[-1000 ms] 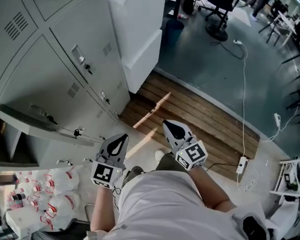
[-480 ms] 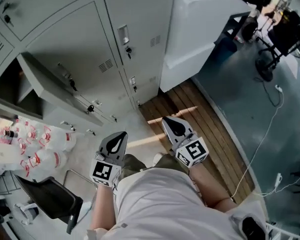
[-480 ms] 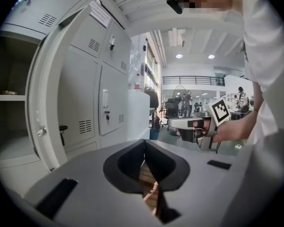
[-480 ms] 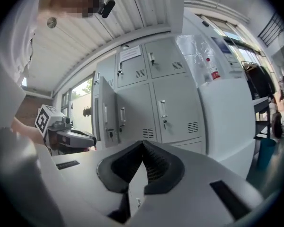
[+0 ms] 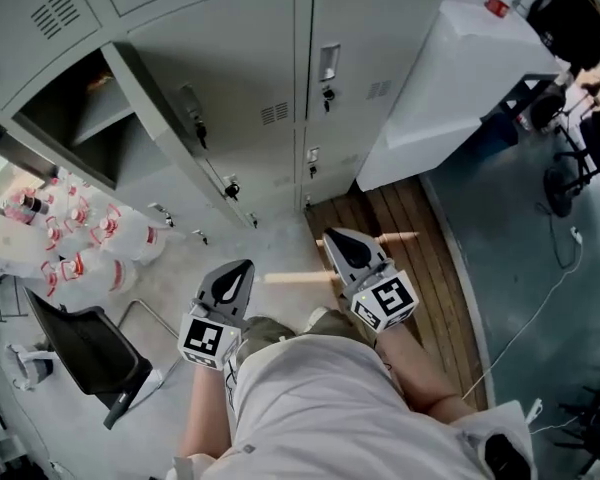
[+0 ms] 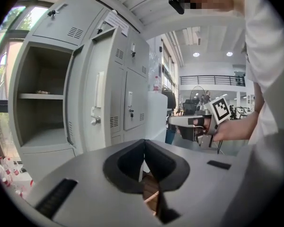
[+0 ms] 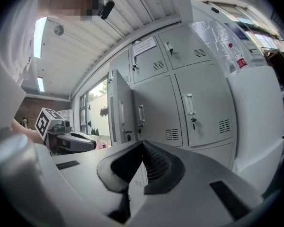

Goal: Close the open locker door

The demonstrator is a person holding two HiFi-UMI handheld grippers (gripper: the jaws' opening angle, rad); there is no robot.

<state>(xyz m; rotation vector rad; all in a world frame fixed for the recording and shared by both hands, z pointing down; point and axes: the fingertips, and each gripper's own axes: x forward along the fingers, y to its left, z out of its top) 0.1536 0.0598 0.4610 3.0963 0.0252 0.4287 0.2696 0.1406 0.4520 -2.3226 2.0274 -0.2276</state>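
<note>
Open locker door (image 5: 172, 128) left of shut lockers (image 5: 352, 78), bottles (image 5: 75, 246) further left

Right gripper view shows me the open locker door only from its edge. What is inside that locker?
Observer: The left gripper view shows the open locker with one shelf. A small item lies on it, too small to name.
Operator: Does anything stand below the door?
Observer: Yes. The head view shows plastic bottles on the floor, left of the open door.
</note>
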